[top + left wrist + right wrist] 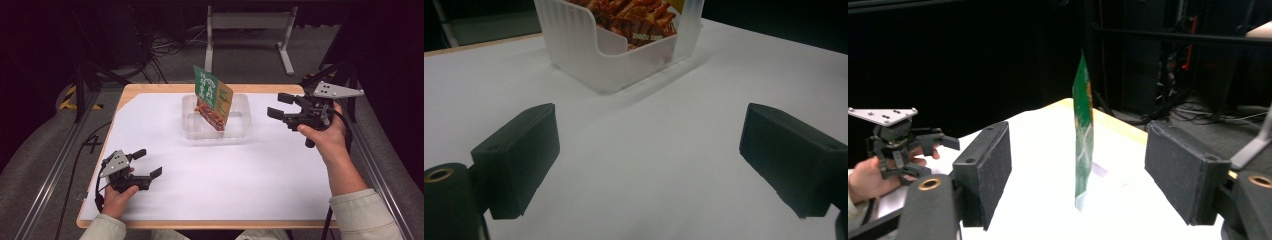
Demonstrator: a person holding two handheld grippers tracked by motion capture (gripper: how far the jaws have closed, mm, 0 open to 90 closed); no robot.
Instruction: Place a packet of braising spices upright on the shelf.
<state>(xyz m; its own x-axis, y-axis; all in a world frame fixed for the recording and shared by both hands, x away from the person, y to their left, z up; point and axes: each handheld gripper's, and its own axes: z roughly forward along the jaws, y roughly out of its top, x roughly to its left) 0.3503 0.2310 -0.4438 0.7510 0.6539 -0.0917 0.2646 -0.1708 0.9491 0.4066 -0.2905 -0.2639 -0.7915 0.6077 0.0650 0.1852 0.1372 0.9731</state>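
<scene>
While the packet (pixel 213 98) stands on edge in the clear bin (pixel 240 131) at the far middle of the table (pixel 150 90), neither gripper touches it. The right gripper (pixel 281 111) hovers just beside the bin's right wall, jaws spread wide and empty; in the right gripper view the packet (pixel 1083 130) shows edge-on between the two pads, farther off, so the jaws look lined up on it. The left gripper (pixel 148 164) rests low on the near left of the white sheet (pixel 240 175), well apart from the bin, jaws likewise wide apart with nothing between them; in its own view the bin (pixel 579 45) lies ahead with the packet's printed face (pixel 634 20) inside.

Judgement: the step in hand appears to be either an approach to the packet or a withdrawal just after setting it in the bin; these pictures do not settle which. If a grasp is meant, the right gripper must advance until the pads bracket the thin upper edge, clear of the bin wall, then close squarely; the packet leans and could tip if nudged on one side.

Count: one packet, one bin, one sheet, two grippers.
</scene>
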